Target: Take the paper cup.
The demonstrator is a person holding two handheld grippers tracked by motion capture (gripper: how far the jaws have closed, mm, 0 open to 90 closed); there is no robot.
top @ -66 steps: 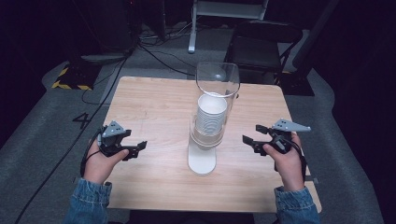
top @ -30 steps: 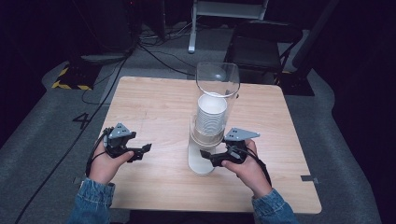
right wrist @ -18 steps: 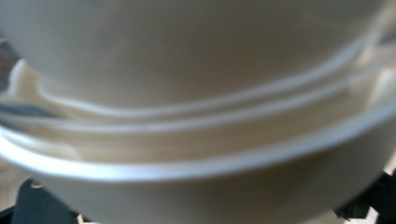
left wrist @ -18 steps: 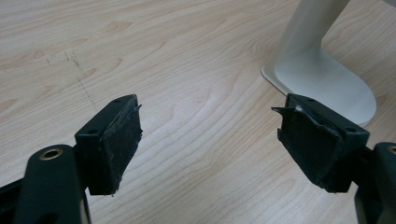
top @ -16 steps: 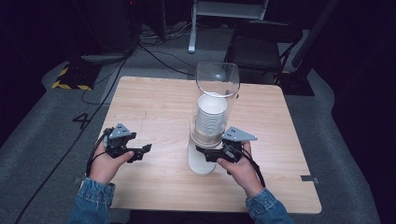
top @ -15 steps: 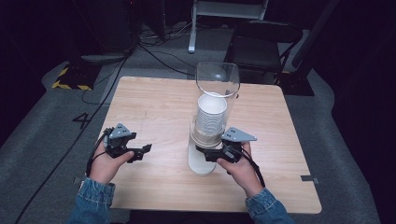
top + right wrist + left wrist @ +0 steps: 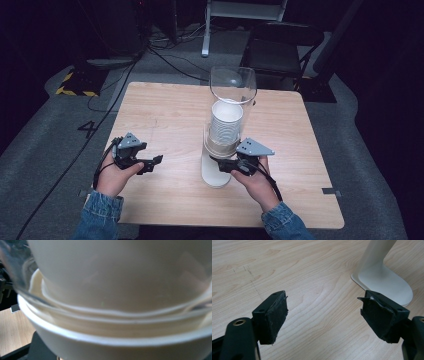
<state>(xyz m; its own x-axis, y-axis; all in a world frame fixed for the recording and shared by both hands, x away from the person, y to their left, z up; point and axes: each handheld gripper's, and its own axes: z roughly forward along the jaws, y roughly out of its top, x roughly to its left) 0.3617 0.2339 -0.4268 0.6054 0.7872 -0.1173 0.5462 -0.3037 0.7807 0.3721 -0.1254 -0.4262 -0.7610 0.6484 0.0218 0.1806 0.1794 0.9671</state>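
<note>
A cup dispenser stands mid-table: a clear tube (image 7: 233, 84) holding a stack of white paper cups (image 7: 226, 122) above a white base (image 7: 215, 176). My right gripper (image 7: 220, 164) reaches in from the right at the tube's lower end, level with the lowest cup. In the right gripper view that cup's rim (image 7: 112, 340) is pressed close to the camera under the clear tube edge (image 7: 22, 290). One dark jaw shows at the bottom left; the jaw gap is hidden. My left gripper (image 7: 154, 165) rests low over the table to the left, open, nothing between its pads (image 7: 274, 315). The white base (image 7: 384, 282) lies beyond it.
The wooden table (image 7: 165, 115) has bare room on both sides of the dispenser. A faint pencil mark (image 7: 249, 272) crosses the wood ahead of the left gripper. A chair (image 7: 280, 45), a stand foot and cables sit on the floor behind the table.
My right gripper has moved left from the table's right side to the bottom of the dispenser and stayed there. The left gripper has barely shifted.
</note>
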